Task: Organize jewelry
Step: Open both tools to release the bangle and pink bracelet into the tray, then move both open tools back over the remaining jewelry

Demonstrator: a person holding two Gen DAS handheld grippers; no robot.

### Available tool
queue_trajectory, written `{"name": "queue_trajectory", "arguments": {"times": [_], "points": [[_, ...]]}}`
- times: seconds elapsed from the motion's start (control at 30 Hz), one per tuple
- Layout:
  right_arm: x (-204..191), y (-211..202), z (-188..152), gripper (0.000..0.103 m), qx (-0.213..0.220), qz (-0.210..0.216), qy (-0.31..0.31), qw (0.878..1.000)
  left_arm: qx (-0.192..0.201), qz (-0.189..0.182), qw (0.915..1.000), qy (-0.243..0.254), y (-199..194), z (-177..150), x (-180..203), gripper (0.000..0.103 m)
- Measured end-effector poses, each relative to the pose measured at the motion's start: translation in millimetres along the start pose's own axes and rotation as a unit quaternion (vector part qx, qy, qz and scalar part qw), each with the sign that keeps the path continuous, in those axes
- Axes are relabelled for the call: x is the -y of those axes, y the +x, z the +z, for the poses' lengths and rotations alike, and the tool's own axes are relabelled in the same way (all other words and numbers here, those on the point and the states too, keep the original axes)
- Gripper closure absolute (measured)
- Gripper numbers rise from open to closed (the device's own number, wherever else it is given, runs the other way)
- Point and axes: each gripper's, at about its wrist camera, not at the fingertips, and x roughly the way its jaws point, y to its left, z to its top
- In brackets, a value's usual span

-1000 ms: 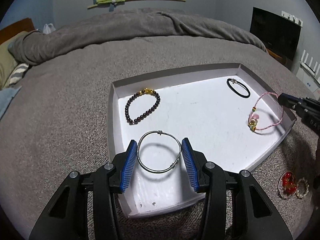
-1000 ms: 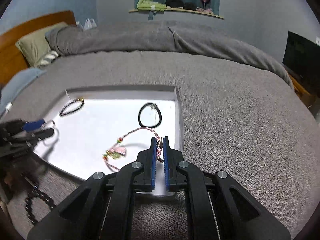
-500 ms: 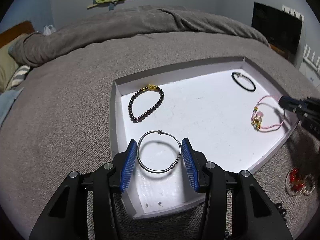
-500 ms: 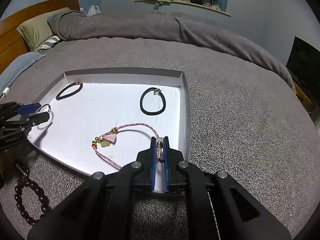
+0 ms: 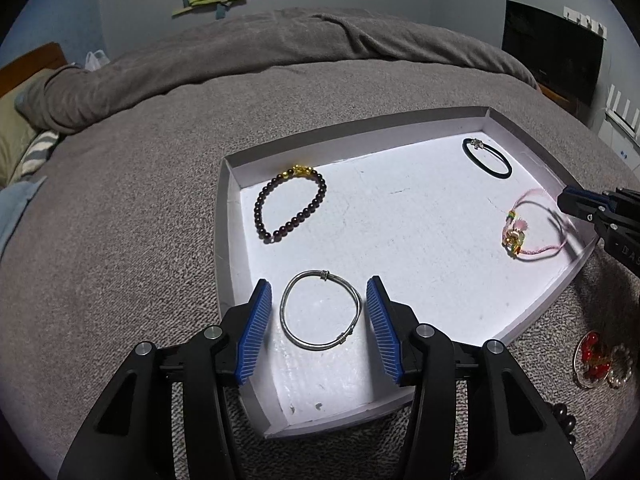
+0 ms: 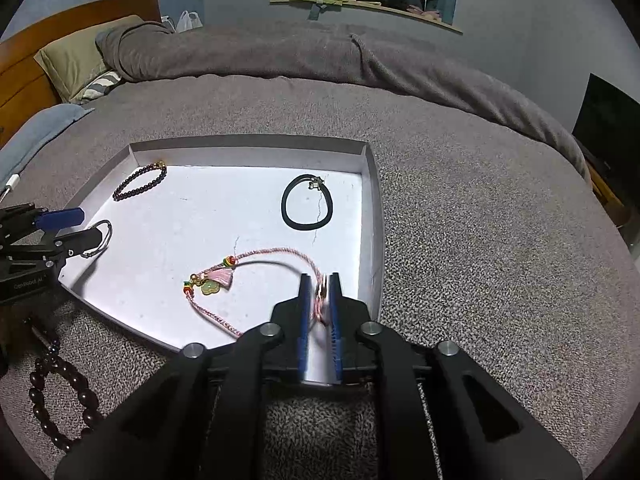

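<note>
The shallow white cardboard tray (image 5: 228, 216) on the grey blanket (image 5: 120, 208) already holds four pieces. A thin silver wire bangle (image 5: 321, 310) lies flat between the left gripper's (image 5: 320, 324) parted jaws, untouched. The right gripper's (image 6: 319, 304) jaws have just been opening, a pink braided cord bracelet (image 6: 256, 256) loose between them. Beyond each claw lie a dark beaded bracelet (image 5: 290, 202) and a black elastic band (image 6: 307, 207). Outside wait a brown wooden bead strand (image 6: 60, 396) and red charms (image 5: 596, 354).

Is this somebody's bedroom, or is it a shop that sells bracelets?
Most likely a bedroom. The white tray of bracelets sits on a big bed with a grey blanket, and there is a pillow against a wooden headboard.
</note>
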Motion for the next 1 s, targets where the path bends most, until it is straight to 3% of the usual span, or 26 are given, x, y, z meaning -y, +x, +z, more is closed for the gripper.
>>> {"name": "queue_trajectory", "arguments": {"times": [0.03, 0.07, 0.13, 0.17, 0.2, 0.27, 0.33, 0.47, 0.8, 1.0], "points": [[0.0, -2.6, 0.5, 0.072, 0.003, 0.004, 0.002, 1.0, 0.001, -0.001, 1.0, 0.0, -0.3, 0.0, -0.2, 0.05], [-0.3, -7.0, 1.5, 0.055, 0.011, 0.005, 0.006, 1.0, 0.007, -0.001, 1.0, -0.001, -1.6, 0.0, 0.6, 0.049], [0.1, -15.2, 3.5, 0.044, 0.027, 0.008, 0.007, 1.0, 0.029, 0.001, 0.9996, -0.004, -8.2, 0.8, 1.4, 0.038], [0.8, -18.8, 4.7, 0.041, 0.033, 0.01, 0.009, 0.999, 0.042, 0.006, 0.9991, -0.007, -12.8, 1.5, 1.4, 0.023], [2.2, -22.7, 5.9, 0.038, 0.04, 0.011, 0.014, 0.999, 0.059, 0.009, 0.9982, -0.01, -18.6, 1.7, 1.3, 0.021], [5.8, -28.8, 7.6, 0.018, 0.056, 0.008, 0.023, 0.998, 0.086, 0.005, 0.9961, -0.018, -30.4, 2.8, 0.8, 0.019], [11.7, -36.6, 8.6, 0.005, 0.076, -0.007, 0.038, 0.996, 0.105, 0.004, 0.994, -0.031, -39.2, 2.9, -0.3, 0.013], [23.5, -48.5, 7.7, 0.005, 0.09, -0.018, 0.061, 0.994, 0.125, 0.005, 0.991, -0.049, -50.7, 2.1, -1.5, 0.007], [40.9, -72.5, -11.0, 0.005, 0.097, -0.015, 0.114, 0.989, 0.13, 0.023, 0.99, -0.05, -70.9, -11.0, -3.2, 0.007], [38.4, -88.8, -22.8, 0.005, 0.105, -0.012, 0.122, 0.987, 0.135, 0.018, 0.9878, -0.077, -86.7, -21.8, -11.7, 0.007]]}}
